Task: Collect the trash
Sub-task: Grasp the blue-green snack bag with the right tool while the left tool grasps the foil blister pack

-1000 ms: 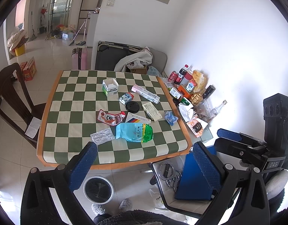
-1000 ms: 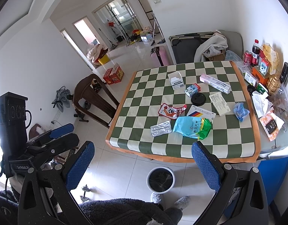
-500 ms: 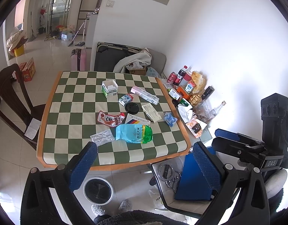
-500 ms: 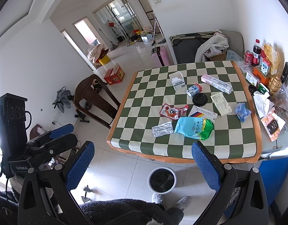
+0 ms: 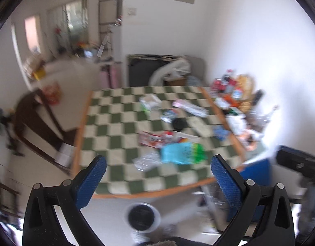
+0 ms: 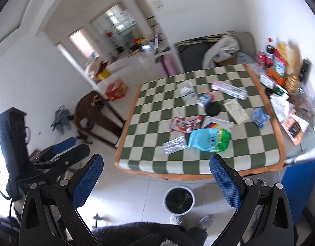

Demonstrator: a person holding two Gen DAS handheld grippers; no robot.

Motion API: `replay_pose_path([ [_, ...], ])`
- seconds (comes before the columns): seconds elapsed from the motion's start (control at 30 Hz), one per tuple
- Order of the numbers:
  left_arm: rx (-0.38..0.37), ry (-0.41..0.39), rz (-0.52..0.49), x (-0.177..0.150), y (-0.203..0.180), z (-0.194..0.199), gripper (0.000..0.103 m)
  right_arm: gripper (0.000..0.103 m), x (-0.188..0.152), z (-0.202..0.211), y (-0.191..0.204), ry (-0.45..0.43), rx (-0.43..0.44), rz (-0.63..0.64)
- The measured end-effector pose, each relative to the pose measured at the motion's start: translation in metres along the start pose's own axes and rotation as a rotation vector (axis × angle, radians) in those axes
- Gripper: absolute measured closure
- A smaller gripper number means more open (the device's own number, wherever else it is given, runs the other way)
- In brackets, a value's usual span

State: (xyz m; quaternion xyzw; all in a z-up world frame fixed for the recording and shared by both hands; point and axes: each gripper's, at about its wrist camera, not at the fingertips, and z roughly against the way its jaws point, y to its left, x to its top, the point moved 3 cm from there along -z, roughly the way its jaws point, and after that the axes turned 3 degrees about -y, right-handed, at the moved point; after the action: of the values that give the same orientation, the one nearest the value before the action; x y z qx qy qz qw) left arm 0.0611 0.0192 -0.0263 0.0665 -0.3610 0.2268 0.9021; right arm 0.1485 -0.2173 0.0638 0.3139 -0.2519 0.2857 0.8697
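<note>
- On the checkered table [image 6: 258,162], near its front edge, we locate the trash: a light-blue and green bag [image 6: 208,139], a foil blister pack [image 6: 175,144] just to its left, and a red and white wrapper [image 6: 185,125] behind them.
- Farther back on the same surface we see a black round lid [image 6: 212,109], a flat paper packet [image 6: 236,111], a crumpled blue scrap [image 6: 260,117], a long pink and white box [image 6: 229,90] and a small open carton [image 6: 185,91].
- On the floor, in front of the table edge, stands the white waste bin [image 6: 179,199] with a dark liner.
- We hold the right gripper [image 6: 156,177] above the floor, short of the table; its blue pads are spread wide and carry nothing. The bag lies ahead of it, toward the right-hand pad.
- We hold the left gripper [image 5: 158,175] likewise spread and empty. In its view the bag [image 5: 181,152] and blister pack [image 5: 146,161] lie ahead between the pads, with the bin [image 5: 142,217] below.
- Against half a second ago, both views have swung, the left one more strongly: the left view is now heavily blurred and shows more of the room to the left. The table items keep their places.
- Beside the table's left edge stands a dark wooden chair [image 6: 91,112]; bottles and packages [image 6: 280,65] crowd the wall side.
</note>
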Motion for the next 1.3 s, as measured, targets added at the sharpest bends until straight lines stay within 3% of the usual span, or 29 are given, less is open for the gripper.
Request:
replay_pose_path([
  [0.07,0.066,0.015,-0.02,0.002,0.007,-0.025,0.0,0.0,0.003,-0.003,0.007,-0.02,-0.07,-0.05],
  [0.27,0.181,0.149,-0.028,-0.017,0.026,-0.132,0.0,0.0,-0.003,-0.068,-0.057,0.012,-0.203,-0.247],
  [0.47,0.19,0.374,-0.082,-0.06,0.043,-0.239,0.0,0.0,-0.014,-0.17,-0.145,0.163,-0.325,-0.347],
  [0.57,0.167,0.511,-0.119,-0.083,0.04,-0.296,0.007,0.0,-0.019,-0.231,-0.192,0.253,-0.351,-0.388],
  [0.77,0.122,0.671,-0.278,-0.108,0.021,-0.382,0.008,0.0,-0.028,-0.328,-0.251,0.414,-0.349,-0.428],
  [0.97,0.061,0.724,-0.535,-0.121,-0.012,-0.42,0.008,0.0,-0.036,-0.397,-0.278,0.539,-0.289,-0.435],
  [1.03,0.061,0.743,-0.593,-0.128,-0.017,-0.428,0.021,0.002,-0.038,-0.411,-0.28,0.569,-0.265,-0.436],
  [1.1,0.003,0.761,-0.576,-0.131,-0.023,-0.429,0.029,0.009,-0.039,-0.425,-0.28,0.599,-0.249,-0.424],
  [1.23,0.002,0.75,-0.569,-0.134,-0.031,-0.427,0.031,0.045,-0.042,-0.433,-0.278,0.62,-0.213,-0.415],
  [1.3,0.002,0.749,-0.532,-0.13,-0.031,-0.423,0.036,0.054,-0.041,-0.432,-0.277,0.603,-0.202,-0.426],
])
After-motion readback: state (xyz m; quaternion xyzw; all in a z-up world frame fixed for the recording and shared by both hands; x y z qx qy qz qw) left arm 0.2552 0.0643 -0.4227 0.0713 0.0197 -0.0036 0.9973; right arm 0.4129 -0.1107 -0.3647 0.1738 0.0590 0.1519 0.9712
